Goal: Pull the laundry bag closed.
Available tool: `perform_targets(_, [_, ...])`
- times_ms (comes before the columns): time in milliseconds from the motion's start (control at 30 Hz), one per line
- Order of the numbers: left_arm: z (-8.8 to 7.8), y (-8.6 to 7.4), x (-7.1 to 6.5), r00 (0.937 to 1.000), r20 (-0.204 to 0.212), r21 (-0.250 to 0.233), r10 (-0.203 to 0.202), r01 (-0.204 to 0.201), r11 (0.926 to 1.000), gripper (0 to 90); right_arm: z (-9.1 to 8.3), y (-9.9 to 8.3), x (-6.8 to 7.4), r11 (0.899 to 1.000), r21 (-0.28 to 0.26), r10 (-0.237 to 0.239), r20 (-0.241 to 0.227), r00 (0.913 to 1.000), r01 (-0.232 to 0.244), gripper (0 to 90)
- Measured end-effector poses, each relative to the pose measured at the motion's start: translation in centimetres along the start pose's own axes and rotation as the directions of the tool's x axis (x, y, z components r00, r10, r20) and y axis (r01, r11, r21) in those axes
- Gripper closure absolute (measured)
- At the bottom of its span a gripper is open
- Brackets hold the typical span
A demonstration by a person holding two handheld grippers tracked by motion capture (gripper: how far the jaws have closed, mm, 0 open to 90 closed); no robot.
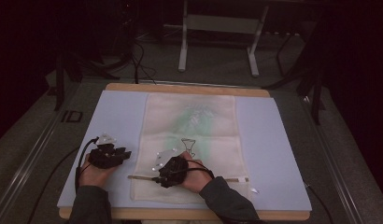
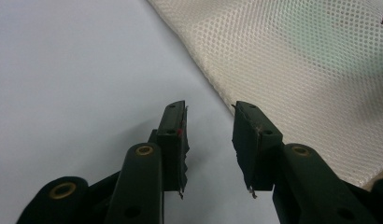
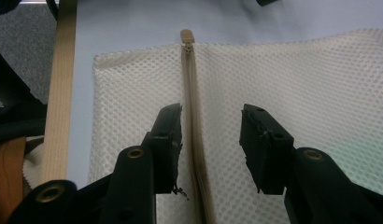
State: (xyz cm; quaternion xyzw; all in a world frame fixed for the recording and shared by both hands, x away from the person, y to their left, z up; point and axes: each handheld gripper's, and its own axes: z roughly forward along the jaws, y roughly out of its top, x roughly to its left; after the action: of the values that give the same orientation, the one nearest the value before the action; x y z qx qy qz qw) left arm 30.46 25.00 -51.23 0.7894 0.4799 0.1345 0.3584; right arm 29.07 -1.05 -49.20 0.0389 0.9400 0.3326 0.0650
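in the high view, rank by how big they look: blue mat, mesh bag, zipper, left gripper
1. blue mat
2. mesh bag
3. zipper, long but very thin, and left gripper, shorter but bulkier: too close to rank.

Grey carpet floor (image 1: pixel 217 60) is seen beyond the table (image 1: pixel 187 88), dimly lit. A white metal frame (image 1: pixel 217 28) is noted at 12 o'clock; black cables (image 1: pixel 138 60) at 11 o'clock.

Wooden table (image 1: pixel 189 88) with pale edge showing at far and near sides; covered by 1 light blue-grey mat (image 1: pixel 119 116); on the mat, 1 cream mesh bag (image 1: pixel 192 126) lying flat, zipper (image 1: pixel 227 179) running across near its front edge; small white scrap (image 1: pixel 254 190) just beside the bag's right front corner.
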Motion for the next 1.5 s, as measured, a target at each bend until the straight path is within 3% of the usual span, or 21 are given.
perform_targets(900, [0.1,0.1,-0.1,0.9999,0.011,0.004,0.008,-0.008,1.0000,64.9,1.9,2.1,0.7,0.999,-0.001,-0.034,-0.023,0.9992,0.034,59.6])
perform_targets(1000, [0.0,0.1,-0.1,0.9999,0.007,0.000,0.008,-0.008,1.0000,64.9,2.2,2.4,0.8,0.999,0.002,-0.041,-0.039,0.9984,0.042,65.1])
perform_targets(1500, [0.0,0.1,0.0,1.0000,0.002,-0.006,0.003,-0.003,1.0000,64.7,3.5,2.9,0.7,0.999,-0.004,-0.037,-0.045,0.9983,0.037,74.1])
